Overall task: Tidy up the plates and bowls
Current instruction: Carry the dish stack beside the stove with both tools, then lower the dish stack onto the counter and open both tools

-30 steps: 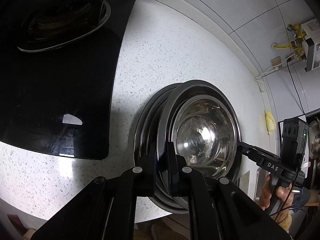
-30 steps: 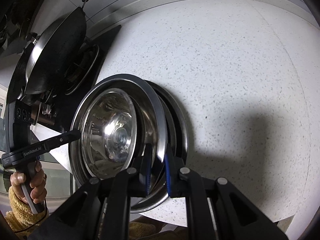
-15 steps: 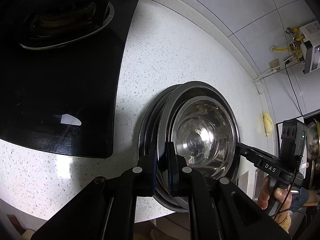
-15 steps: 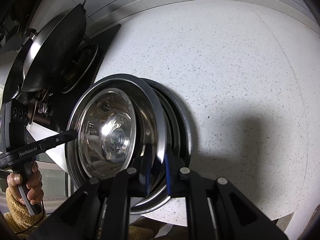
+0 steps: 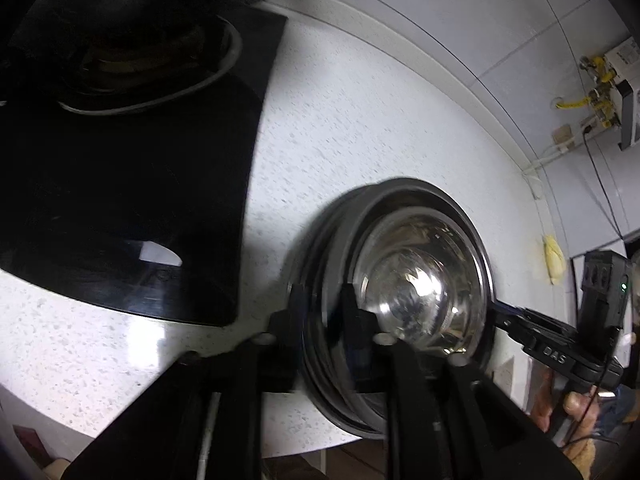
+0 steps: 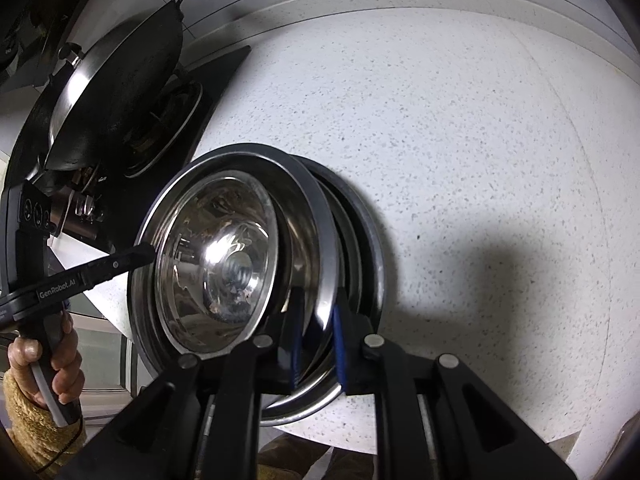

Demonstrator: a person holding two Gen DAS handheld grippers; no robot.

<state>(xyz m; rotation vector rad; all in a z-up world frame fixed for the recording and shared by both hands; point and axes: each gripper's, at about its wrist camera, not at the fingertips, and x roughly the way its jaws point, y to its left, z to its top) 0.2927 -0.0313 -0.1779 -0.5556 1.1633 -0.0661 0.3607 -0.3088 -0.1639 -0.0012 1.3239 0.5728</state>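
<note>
A shiny steel bowl (image 5: 416,292) (image 6: 220,264) sits in the top steel plate (image 5: 400,196) (image 6: 316,220) of a short stack of plates (image 6: 372,264) on the white speckled counter (image 6: 440,120). My left gripper (image 5: 324,320) straddles the stack's near rim; its jaws are opening and stand apart from the metal. My right gripper (image 6: 317,344) is on the opposite rim. Its blue pads (image 6: 338,344) still touch the top plate's edge while its jaws start opening. Each gripper's tip also shows in the other wrist view.
A black glass hob (image 5: 120,200) lies left of the stack, with a dark wok (image 6: 120,92) on its burner. The tiled wall (image 5: 460,40) runs behind, with pipes and cables (image 5: 596,80) at the far right. A person's hand (image 6: 48,364) holds the left gripper's handle past the counter's front edge.
The left fingers have spread apart and let go of the plate rim. The right pads have parted only slightly. The stack and bowl stay where they were.
</note>
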